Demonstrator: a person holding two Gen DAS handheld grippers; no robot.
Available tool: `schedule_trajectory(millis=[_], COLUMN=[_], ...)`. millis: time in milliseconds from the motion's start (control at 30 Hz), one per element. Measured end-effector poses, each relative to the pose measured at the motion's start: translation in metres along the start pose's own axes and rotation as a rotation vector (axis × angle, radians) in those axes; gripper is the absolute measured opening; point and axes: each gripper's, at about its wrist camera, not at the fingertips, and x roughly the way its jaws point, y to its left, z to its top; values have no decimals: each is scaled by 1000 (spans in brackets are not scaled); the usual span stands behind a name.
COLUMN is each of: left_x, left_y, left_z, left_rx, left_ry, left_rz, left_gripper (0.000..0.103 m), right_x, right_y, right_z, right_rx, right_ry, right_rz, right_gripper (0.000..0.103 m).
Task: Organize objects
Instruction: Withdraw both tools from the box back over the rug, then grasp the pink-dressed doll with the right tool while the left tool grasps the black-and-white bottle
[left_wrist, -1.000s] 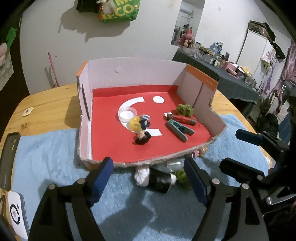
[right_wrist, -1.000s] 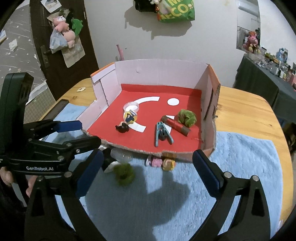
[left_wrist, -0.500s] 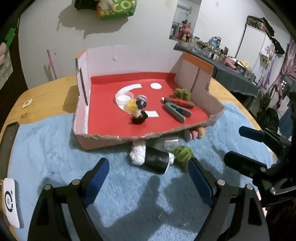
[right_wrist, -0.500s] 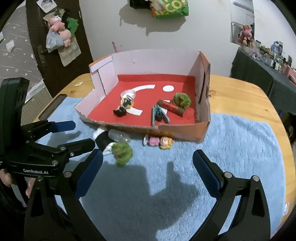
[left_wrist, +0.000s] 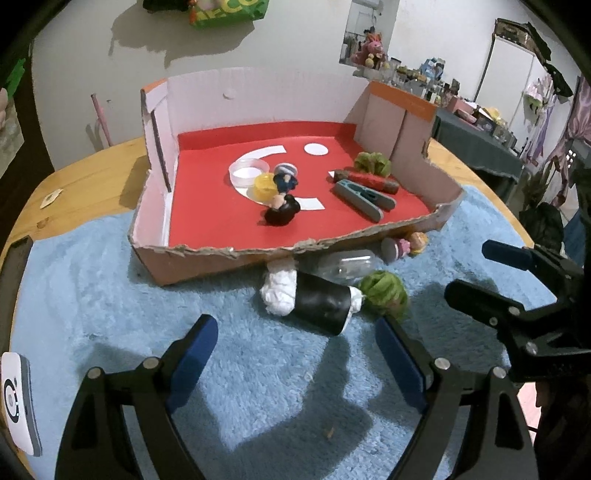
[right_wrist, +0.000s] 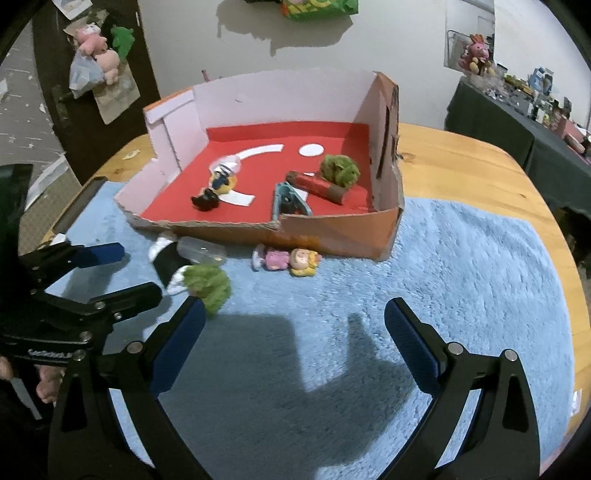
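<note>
The left gripper (left_wrist: 295, 343) has its jaws wide apart with nothing between them; they have just been opening. It hangs over the blue rug (left_wrist: 92, 288), short of the black roll (left_wrist: 321, 302) that lies in front of the cardboard box (left_wrist: 207, 258). The right gripper (right_wrist: 295, 325) also has its jaws apart and empty, over bare rug in front of the box.

The left wrist view alone shows the roll whole: a black cylinder with white wadding at both ends, lying on its side just before the box's torn front wall. A clear bottle (left_wrist: 347, 260) lies between roll and box, and a green fuzzy ball (left_wrist: 384, 291) touches the roll's right end. This view also shows a clear round dish (left_wrist: 248, 172) inside the box, beside a yellow ball (left_wrist: 264, 186).

The right wrist view alone shows the small doll (right_wrist: 286, 260) in full, pink body and yellow hair, lying on the rug just before the box front; in the other view the box edge half hides it. It also shows the box's orange right wall.

Inside the box, on its red floor, lie a grey clip (right_wrist: 290, 201), a red tube (right_wrist: 317, 186) and a second green ball (right_wrist: 339, 170) toward the right wall, and a small dark-haired figure (right_wrist: 210, 197) toward the left.

The box and rug rest on a wooden surface (right_wrist: 454, 162).
</note>
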Motion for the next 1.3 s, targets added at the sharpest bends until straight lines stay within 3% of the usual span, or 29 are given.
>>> schedule_trajectory(millis=[167,800,933,1100,1167,1300], left_x=[9,18,18,17,16,16], left_y=[1,1,0,-7,-8,-7], left_z=[2,4,4,3,3,4], left_rx=[3,28,29,47,49,44], left_ry=[18,27,18,8,9,8], left_rz=[6,-5,5,1,-14,-24], left_gripper=[87,85,79,66,60,56], right_x=[13,43,47,48,48,46], right_y=[-2,4,8,12,14,16], right_z=[4,14,15,17,17,15], right_rx=[9,57,58,51,39,30], right_ry=[20,31,23,11,12,18], right_rz=[-1,-27,-50,-64,-65,-44], right_gripper=[88,87,74,50,49,49])
